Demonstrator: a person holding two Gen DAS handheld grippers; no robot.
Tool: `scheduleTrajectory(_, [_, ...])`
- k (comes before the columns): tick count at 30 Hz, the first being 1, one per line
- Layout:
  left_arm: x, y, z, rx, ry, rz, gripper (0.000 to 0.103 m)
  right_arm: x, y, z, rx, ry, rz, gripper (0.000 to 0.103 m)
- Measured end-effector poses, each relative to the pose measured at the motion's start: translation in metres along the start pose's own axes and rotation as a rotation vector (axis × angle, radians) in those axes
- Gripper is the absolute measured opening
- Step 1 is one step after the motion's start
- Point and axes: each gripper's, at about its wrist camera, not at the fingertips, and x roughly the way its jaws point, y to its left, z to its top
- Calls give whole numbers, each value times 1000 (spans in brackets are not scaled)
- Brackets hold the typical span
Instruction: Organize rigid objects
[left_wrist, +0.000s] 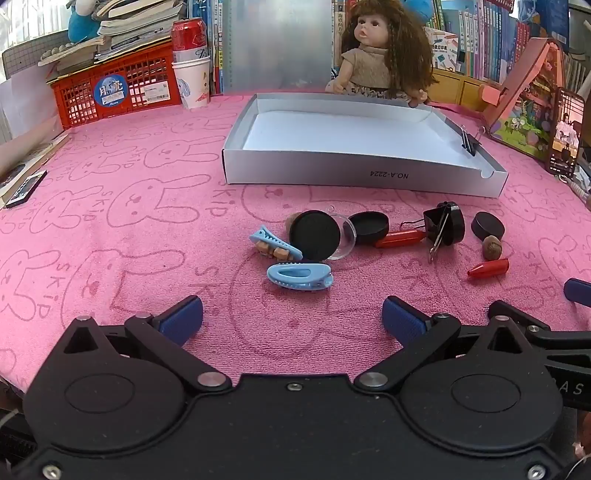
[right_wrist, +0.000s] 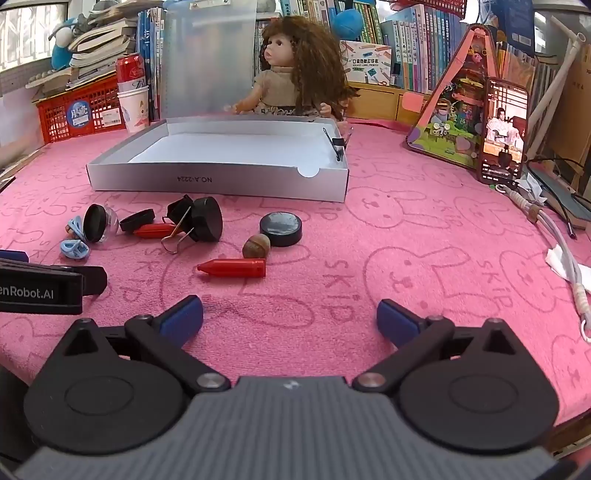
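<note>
nut (left_wrist: 291, 220) half hidden behind black lid (left_wrist: 314, 235)

"NO.A-2224" on white box (left_wrist: 369, 173).

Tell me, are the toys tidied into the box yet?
Hardly begun. Only a black binder clip is on the grey cardboard box. The open left gripper and right gripper hold nothing. Blue hair clips, red crayon-shaped pieces and black round lids remain outside.
</note>
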Motion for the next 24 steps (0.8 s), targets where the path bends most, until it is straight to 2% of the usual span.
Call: scheduleTrajectory(24, [-1,0,4,-1,-3,4,103,0,1,1,1,8,-1,103])
